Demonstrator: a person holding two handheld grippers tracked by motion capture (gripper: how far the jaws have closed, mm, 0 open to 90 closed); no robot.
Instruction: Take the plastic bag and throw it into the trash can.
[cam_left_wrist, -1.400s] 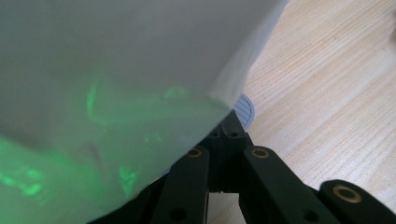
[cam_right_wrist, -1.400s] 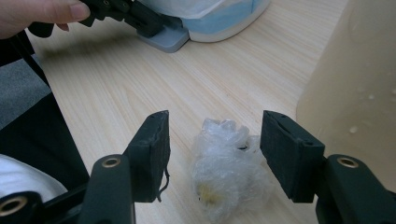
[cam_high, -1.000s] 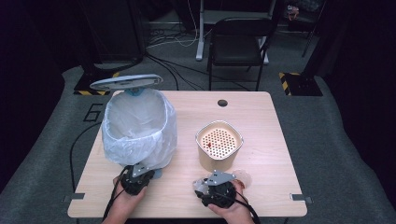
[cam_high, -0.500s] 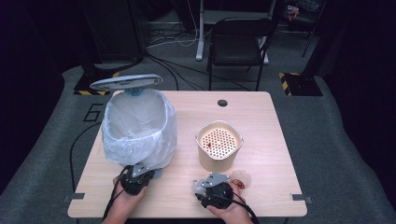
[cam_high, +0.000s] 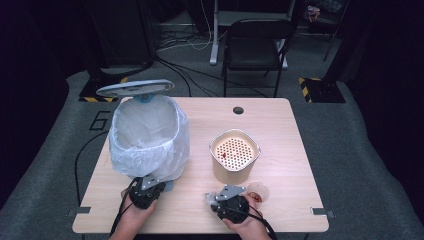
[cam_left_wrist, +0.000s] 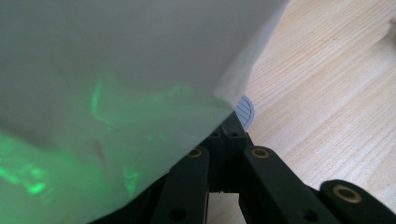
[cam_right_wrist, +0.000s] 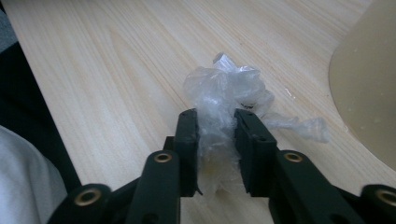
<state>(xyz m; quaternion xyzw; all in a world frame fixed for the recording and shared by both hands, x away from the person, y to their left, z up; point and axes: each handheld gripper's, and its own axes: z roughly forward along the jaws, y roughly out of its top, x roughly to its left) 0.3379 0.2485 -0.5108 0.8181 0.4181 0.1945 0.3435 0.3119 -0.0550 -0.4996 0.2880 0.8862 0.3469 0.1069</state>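
Observation:
A crumpled wad of clear plastic wrap (cam_right_wrist: 224, 88) lies on the wooden table (cam_high: 280, 130) near its front edge. My right gripper (cam_right_wrist: 217, 119) has just been closing, and its pads now press the wad from both sides. In the high view this gripper (cam_high: 217, 196) sits in front of a beige container (cam_high: 235, 172). My left gripper (cam_left_wrist: 229, 128) is shut with nothing between its jaws. Its tips sit under the white bag at the foot of the bin (cam_high: 150, 135), by a small grey-blue round pedal (cam_left_wrist: 245, 112). The bin's lid (cam_high: 135, 88) stands raised.
The beige container has a perforated insert with a red scrap in it and rises close on the right in the right gripper view (cam_right_wrist: 369, 84). A small clear cup-like wrapper with something red (cam_high: 260, 191) lies right of my right hand. A black chair (cam_high: 255, 40) stands beyond the table.

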